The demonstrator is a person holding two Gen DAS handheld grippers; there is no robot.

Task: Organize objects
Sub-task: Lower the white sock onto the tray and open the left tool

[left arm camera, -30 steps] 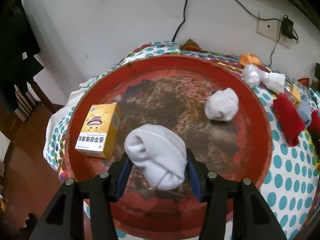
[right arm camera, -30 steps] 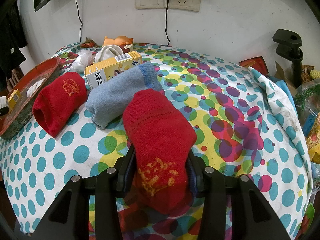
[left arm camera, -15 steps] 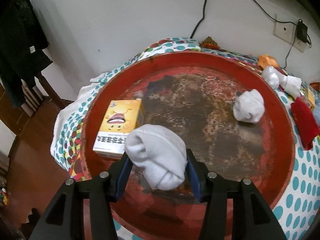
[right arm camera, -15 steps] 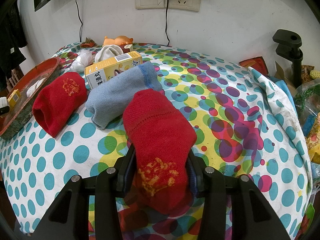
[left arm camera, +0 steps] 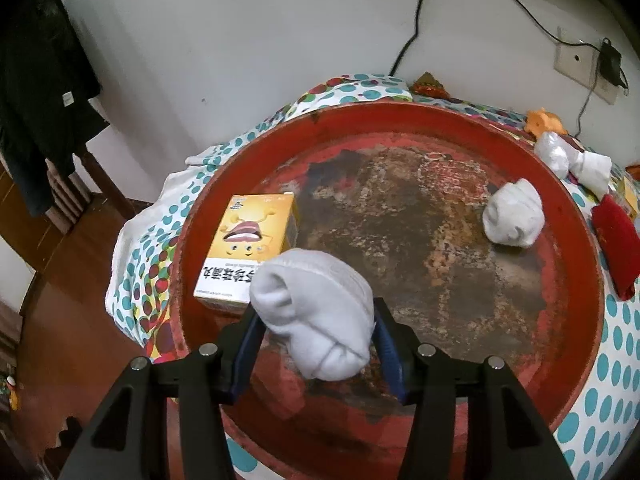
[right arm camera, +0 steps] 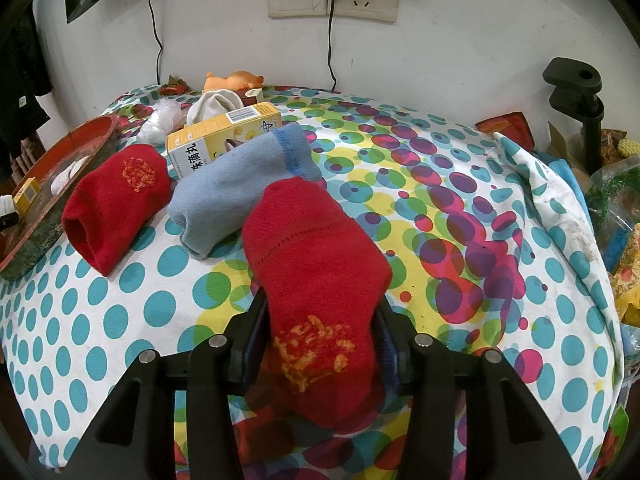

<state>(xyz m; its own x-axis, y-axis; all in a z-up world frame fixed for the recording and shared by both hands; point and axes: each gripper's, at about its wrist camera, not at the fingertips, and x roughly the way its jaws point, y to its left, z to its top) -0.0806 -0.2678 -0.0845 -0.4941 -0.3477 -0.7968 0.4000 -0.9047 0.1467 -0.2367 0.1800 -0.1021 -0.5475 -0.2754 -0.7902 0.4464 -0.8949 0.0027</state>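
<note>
My left gripper (left arm camera: 316, 312) hangs over the near left part of the round red tray (left arm camera: 400, 112). A rolled white sock (left arm camera: 320, 292) sits between its blue pads, which still touch it as the jaws are opening. The sock overlaps a yellow box (left arm camera: 248, 240) lying in the tray. A second white sock ball (left arm camera: 514, 216) rests at the tray's right. My right gripper (right arm camera: 320, 304) is low over the dotted cloth (right arm camera: 440, 200). A red sock (right arm camera: 316, 264) lies between its pads, still touched, as these jaws are opening too.
On the cloth lie another red sock (right arm camera: 116, 200), a blue sock (right arm camera: 236, 184), a second yellow box (right arm camera: 224, 136), white bundles (right arm camera: 216, 104) and an orange toy (right arm camera: 232, 80). A black clamp (right arm camera: 576, 96) and bags stand at the right. Cables hang down the wall.
My left gripper has carried the white sock leftward over the tray, and the sock now overlaps the yellow box. The right wrist view looks the same.
</note>
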